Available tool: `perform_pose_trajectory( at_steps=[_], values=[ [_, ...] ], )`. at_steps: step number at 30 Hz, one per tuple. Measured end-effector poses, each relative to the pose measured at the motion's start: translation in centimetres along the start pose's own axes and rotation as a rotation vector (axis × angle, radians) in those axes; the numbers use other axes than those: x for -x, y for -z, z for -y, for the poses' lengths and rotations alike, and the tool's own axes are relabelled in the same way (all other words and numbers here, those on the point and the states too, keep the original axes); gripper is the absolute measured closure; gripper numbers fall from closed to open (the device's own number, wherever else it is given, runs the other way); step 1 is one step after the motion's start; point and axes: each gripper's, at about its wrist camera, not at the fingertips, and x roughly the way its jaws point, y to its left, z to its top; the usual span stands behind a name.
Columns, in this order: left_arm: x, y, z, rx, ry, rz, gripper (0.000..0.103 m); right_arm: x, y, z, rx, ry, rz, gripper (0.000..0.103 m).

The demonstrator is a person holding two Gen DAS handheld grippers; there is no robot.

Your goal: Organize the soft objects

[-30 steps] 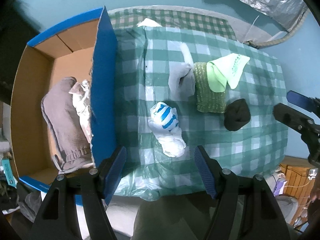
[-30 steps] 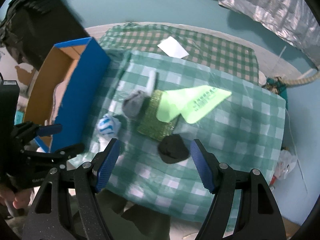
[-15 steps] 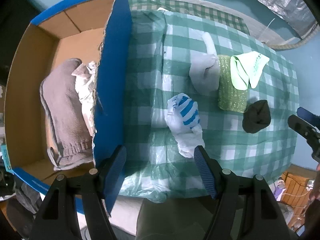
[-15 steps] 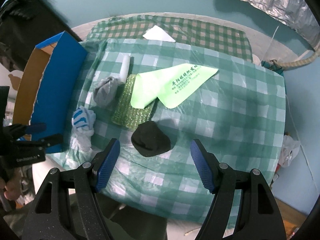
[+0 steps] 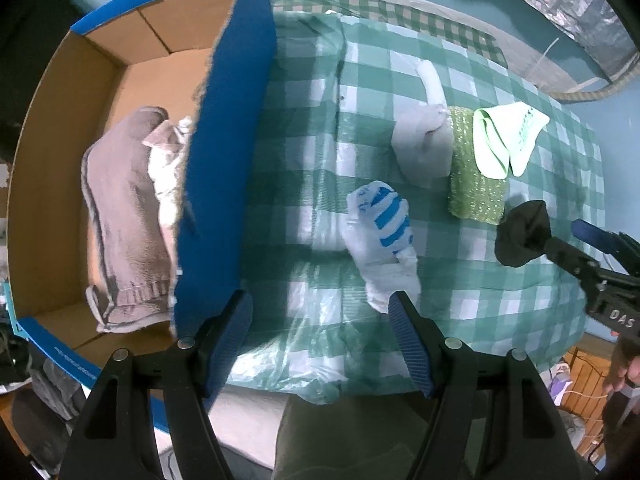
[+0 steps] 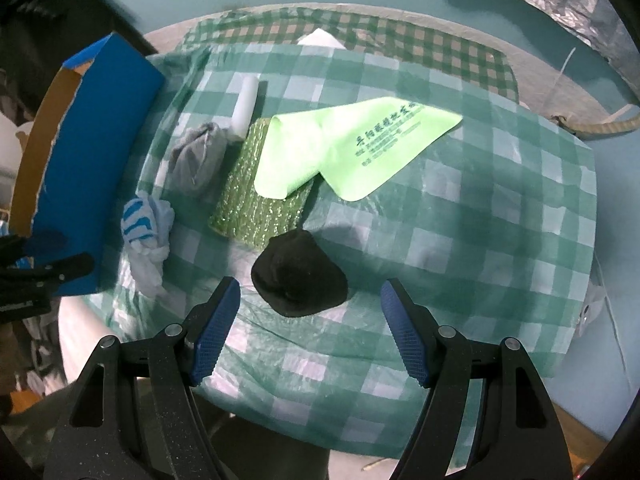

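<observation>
Lying on the tablecloth (image 6: pixel 460 216): three balled socks (image 6: pixel 300 278), two cloths (image 6: pixel 352 148).

Checked-cloth table (image 6: pixel 500 216) w/ black sock (image 6: pixel 298 280), striped sock (image 6: pixel 144 224), grey sock (image 6: pixel 196 156), green sponge (image 6: pixel 256 204), blue box (image 6: pixel 100 152).

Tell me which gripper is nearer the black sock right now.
Right. The right gripper hangs open just short of the black sock, which sits almost between its fingers. The left gripper is open farther off, by the blue-striped sock.
</observation>
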Motion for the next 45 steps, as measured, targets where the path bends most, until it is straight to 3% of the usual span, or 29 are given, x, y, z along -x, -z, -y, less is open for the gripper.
perform_pose_trajectory(
  at_steps=[16, 19, 21, 26, 31, 34, 41, 45],
  values=[
    [-3.0, -1.7, 2.3, 0.017, 0.028, -0.066, 0.030, -3.9, 0.1, -0.7, 0.059, 0.024, -0.022, 0.029],
    [-3.3, -2.1, 2.5, 0.023, 0.036, -0.066, 0.024, -4.3, 0.1, -1.0, 0.074, 0.022, -0.018, 0.029],
    [-3.5, -2.4, 2.7, 0.026, 0.032, -0.065, 0.023, -4.6, 0.0, -1.1, 0.082, 0.021, -0.019, 0.033],
    [-4.4, -3.2, 3.4, 0.030, 0.031, -0.075, 0.023, -5.0, -0.1, -1.7, 0.113, 0.027, -0.015, 0.053],
    [-5.4, -3.8, 4.2, 0.035, 0.031, -0.088, 0.024, -4.5, 0.1, -2.3, 0.130, 0.024, -0.008, 0.058],
    [-6.0, -3.8, 4.3, 0.041, 0.032, -0.093, 0.028, -4.1, 0.2, -2.0, 0.117, 0.018, -0.008, 0.059],
    [-7.9, -4.2, 3.9, 0.049, 0.038, -0.137, 0.062, -3.2, 0.4, -1.5, 0.104, 0.017, 0.003, 0.060],
    [-7.6, -4.0, 4.0, 0.027, 0.036, -0.124, 0.062, -2.8, 0.0, -1.0, 0.090, 0.015, 0.006, 0.060]
  ],
)
